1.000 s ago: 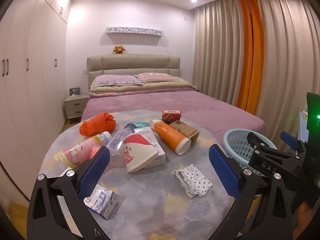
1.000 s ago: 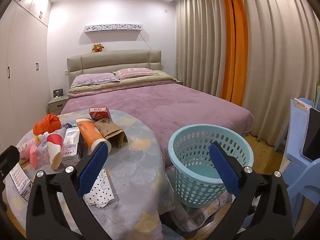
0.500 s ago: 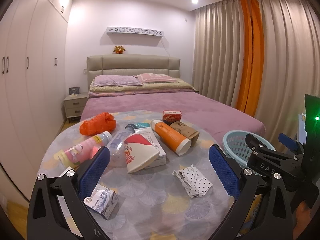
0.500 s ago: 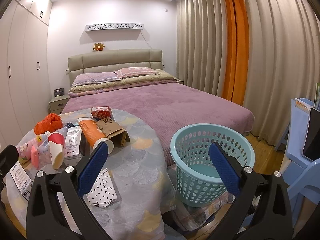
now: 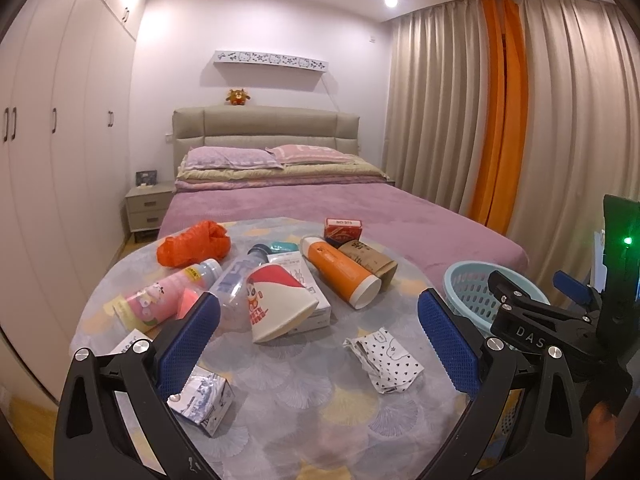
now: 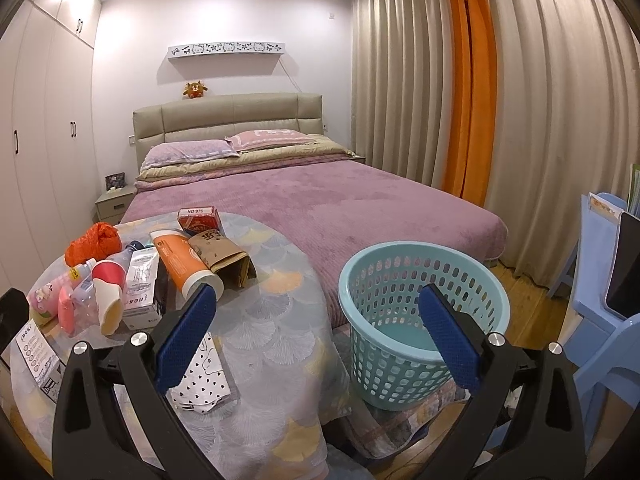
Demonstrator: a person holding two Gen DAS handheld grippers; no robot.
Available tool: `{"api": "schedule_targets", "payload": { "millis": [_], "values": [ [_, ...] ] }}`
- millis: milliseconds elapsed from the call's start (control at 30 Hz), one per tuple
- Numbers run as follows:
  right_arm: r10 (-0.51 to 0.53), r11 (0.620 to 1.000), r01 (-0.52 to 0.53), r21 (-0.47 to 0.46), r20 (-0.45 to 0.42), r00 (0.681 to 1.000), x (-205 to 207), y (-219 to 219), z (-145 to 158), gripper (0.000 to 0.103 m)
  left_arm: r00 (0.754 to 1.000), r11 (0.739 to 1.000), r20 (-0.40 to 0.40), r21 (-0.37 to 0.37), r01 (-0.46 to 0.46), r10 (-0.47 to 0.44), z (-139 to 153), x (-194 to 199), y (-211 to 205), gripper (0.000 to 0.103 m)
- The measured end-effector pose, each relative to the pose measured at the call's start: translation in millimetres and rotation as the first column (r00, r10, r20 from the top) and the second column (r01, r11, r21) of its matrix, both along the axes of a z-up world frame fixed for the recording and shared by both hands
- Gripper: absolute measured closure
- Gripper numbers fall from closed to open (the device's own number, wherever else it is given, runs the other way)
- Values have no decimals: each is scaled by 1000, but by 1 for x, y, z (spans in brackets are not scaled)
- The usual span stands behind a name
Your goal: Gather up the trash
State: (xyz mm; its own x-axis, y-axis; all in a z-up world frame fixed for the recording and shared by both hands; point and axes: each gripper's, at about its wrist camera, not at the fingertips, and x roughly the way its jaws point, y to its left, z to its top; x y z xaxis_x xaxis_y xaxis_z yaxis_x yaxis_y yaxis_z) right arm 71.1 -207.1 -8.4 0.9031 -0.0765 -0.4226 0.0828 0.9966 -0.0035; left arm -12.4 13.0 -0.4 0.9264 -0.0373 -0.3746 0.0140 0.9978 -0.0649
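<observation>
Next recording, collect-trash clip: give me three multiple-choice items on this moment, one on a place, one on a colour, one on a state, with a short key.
1. Where does the laundry-style basket stand?
A. On the bed
B. On the floor beside the table
C. On the table among the trash

2. What colour is the crumpled plastic bag at the far left of the table?
A. Orange-red
B. Green
C. White

3. How do the two grippers stand?
A. Both shut on trash
B. Left shut on the paper cup, right open
C. Both open and holding nothing

Key: 1 B, the right wrist view shows the basket down on the floor by the table edge. 2 A, the bag is bright orange-red. 3 C, the left gripper and the right gripper each show blue pads spread wide with nothing between them.
</observation>
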Motion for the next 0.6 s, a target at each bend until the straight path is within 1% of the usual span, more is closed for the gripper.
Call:
{"api": "schedule_targets", "payload": {
  "millis": [600],
  "values": [
    [1, 1000, -1, 0, -10, 1000, 1, 0, -1, 7, 1000, 1000, 5, -7, -7, 8, -2, -1, 3, 8]
  ]
}}
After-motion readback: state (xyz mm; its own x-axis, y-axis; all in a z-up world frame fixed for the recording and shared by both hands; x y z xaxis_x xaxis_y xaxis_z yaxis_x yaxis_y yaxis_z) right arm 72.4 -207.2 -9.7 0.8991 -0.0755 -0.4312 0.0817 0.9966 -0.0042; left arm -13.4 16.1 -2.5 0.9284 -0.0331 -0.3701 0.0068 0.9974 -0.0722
